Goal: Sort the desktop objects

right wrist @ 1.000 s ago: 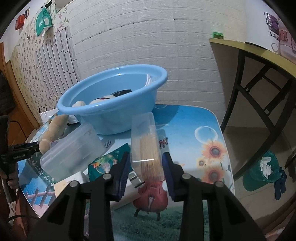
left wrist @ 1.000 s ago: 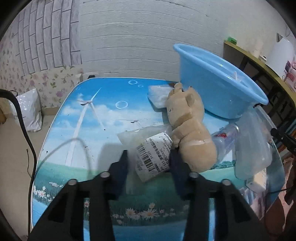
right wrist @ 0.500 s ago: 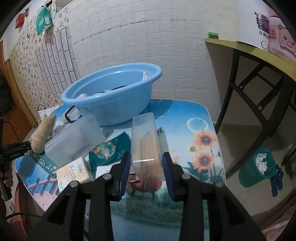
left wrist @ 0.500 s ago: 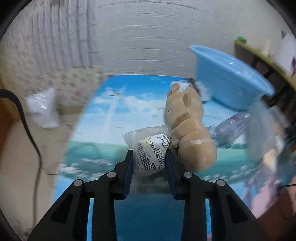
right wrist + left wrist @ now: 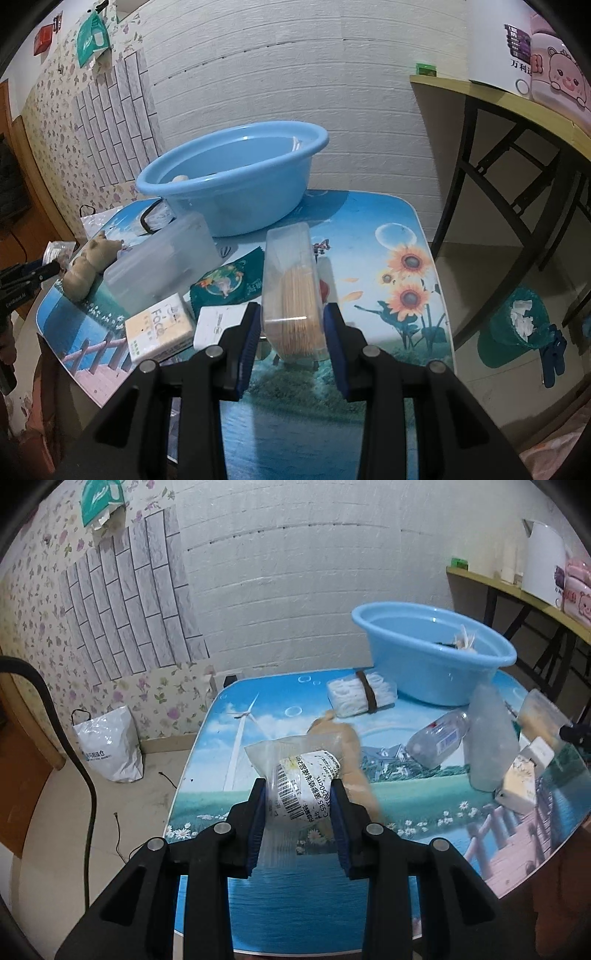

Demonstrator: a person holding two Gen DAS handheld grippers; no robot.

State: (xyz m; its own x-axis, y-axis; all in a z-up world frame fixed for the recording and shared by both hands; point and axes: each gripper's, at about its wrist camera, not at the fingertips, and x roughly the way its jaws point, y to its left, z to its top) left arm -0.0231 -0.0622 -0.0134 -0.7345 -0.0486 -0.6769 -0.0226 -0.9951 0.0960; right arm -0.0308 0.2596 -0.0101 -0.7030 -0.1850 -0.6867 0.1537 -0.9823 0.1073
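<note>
Between the left gripper's [image 5: 298, 805] jaws a labelled plastic bag [image 5: 295, 775] is pinched, the right gripper [image 5: 290, 328] clamps a toothpick box [image 5: 291, 291], while beyond both, the basin [image 5: 236, 181] holds little and much clutter remains unsorted.

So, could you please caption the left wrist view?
Left gripper lifting a bagged item above the table, basin behind.

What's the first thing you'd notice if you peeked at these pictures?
Probably the big blue basin at the back of the picture-covered table, with clutter spread in front of it. Next, the two black grippers: the left gripper has its jaws shut on a clear bag with a barcode label, and the right gripper is shut on a clear box of toothpicks. A tan plush toy lies near the table's left edge.
</note>
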